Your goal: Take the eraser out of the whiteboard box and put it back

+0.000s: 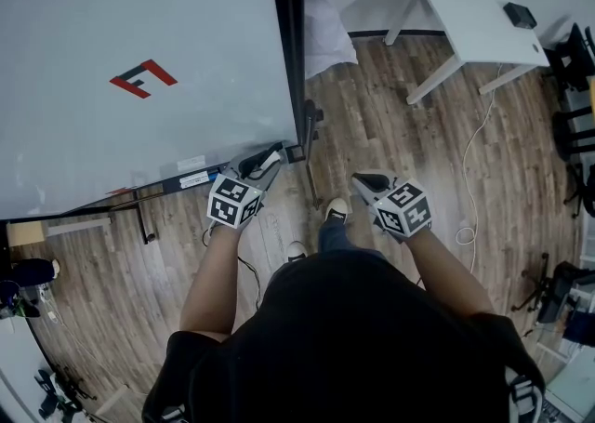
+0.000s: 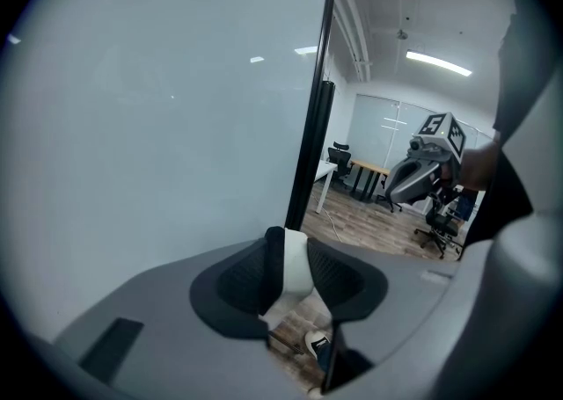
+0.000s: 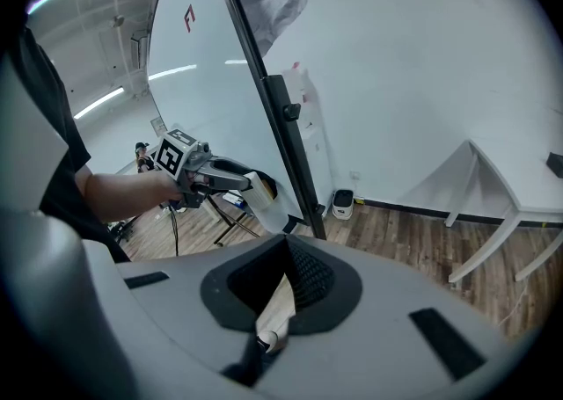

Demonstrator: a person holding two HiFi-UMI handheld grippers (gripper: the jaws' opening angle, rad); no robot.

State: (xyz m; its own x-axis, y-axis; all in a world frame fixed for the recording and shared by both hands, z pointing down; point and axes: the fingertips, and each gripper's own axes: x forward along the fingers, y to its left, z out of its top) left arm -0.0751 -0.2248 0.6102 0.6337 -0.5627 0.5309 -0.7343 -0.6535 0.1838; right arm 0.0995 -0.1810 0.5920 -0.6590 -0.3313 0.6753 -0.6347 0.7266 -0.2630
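White eraser [image 2: 295,265] clamped in the left gripper [image 1: 270,159] at the five-o'clock corner of the whiteboard [image 1: 139,40], right gripper [image 1: 364,179] at three o'clock, jaws together and empty; removal seems done, and the return calls for lowering it into the box.

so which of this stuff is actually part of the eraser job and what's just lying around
Part of the job: eraser, clamped in the left hand-held gripper; whiteboard.

Just lying about: white table; small black device on it; office chair.
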